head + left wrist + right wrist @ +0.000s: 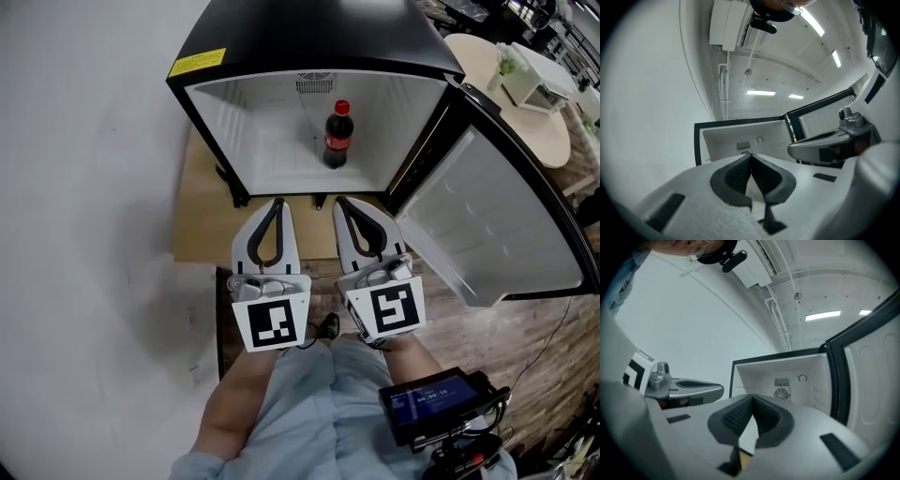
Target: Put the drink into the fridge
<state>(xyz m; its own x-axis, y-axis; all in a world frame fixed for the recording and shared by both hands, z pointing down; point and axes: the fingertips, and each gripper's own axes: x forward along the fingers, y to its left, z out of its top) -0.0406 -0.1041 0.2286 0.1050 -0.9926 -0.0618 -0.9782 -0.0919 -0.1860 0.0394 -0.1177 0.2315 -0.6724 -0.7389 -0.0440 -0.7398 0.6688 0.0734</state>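
Note:
A cola bottle (pixel 337 135) with a red cap stands upright inside the open black mini fridge (pixel 309 36), near the middle of its white interior. Both grippers hover side by side just outside the fridge's front edge, pointing in. My left gripper (pixel 278 201) is shut with nothing between its pads. My right gripper (pixel 338 201) is likewise shut and empty. In the left gripper view the closed jaws (pixel 751 157) face the fridge's back wall (pixel 740 136). The right gripper view shows its closed jaws (pixel 753 398) below the fridge's fan grille (pixel 782 393). The bottle is hidden in both gripper views.
The fridge door (pixel 497 220) hangs wide open at the right. The fridge sits on a pale wooden board (pixel 202 220) against a white wall on the left. A round table (pixel 487 66) stands at the back right. A small screen device (pixel 436 403) hangs near the person's waist.

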